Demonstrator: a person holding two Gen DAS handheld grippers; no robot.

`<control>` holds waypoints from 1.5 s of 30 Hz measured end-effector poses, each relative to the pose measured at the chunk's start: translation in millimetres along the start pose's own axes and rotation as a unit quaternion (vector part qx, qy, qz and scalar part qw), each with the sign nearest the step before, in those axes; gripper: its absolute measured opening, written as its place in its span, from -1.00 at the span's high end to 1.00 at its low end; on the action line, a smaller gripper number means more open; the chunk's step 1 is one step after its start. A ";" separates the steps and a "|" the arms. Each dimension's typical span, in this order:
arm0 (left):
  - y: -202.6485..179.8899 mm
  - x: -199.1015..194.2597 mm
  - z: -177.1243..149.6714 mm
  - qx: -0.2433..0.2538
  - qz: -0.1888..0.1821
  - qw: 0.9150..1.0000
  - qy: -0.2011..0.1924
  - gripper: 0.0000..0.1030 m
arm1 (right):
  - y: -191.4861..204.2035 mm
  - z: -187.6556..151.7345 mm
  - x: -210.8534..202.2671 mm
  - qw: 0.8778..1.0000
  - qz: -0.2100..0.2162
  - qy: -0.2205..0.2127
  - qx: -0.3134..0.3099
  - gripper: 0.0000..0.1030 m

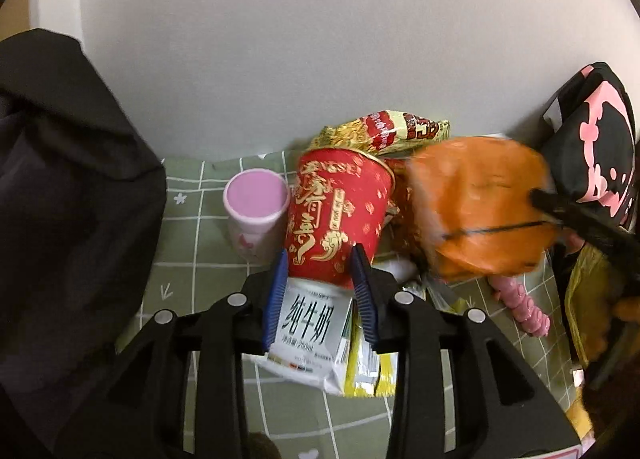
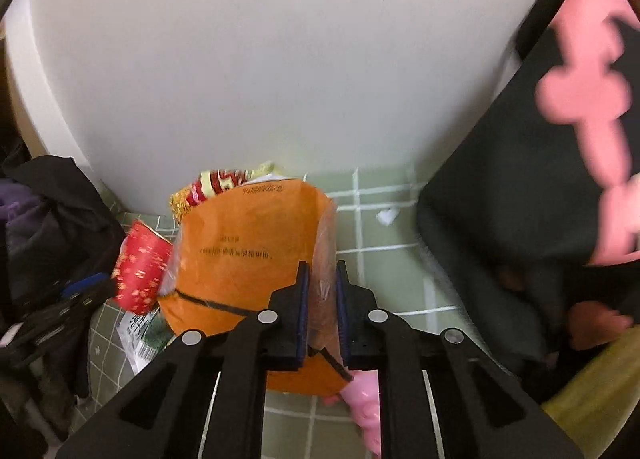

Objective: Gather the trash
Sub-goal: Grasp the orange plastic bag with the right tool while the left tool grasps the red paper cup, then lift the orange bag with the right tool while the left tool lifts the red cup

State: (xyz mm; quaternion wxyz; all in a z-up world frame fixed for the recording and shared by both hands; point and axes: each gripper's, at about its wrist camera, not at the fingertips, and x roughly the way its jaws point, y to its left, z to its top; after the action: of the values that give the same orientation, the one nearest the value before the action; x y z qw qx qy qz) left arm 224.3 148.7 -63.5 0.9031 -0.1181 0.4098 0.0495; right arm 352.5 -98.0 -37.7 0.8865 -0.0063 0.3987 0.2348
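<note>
The left gripper (image 1: 320, 283) jaws clamp a white milk carton (image 1: 306, 333) printed "纯牛奶". The red paper cup (image 1: 340, 215), marked "NISSEI", lies just beyond the carton on the green checked worktop (image 1: 192, 251). Right of the cup, the right gripper (image 2: 320, 291) jaws pinch an orange packet (image 2: 248, 255).

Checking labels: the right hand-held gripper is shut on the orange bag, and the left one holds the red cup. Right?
Not quite. The left hand-held gripper holds the milk carton, not the red cup, as the left wrist view shows. The right hand-held gripper is indeed shut on the orange bag.
</note>
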 end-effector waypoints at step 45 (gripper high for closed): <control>-121.0 -67.0 40.6 0.103 -0.129 0.984 -0.059 0.54 | -64.8 -27.7 -224.1 0.983 -0.120 -0.130 0.042 0.75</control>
State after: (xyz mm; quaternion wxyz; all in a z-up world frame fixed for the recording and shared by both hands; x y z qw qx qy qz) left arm 232.2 42.5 33.6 0.9320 -0.0729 0.3398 -0.1031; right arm 232.2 -253.3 91.0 0.9521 0.0136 0.2856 0.1089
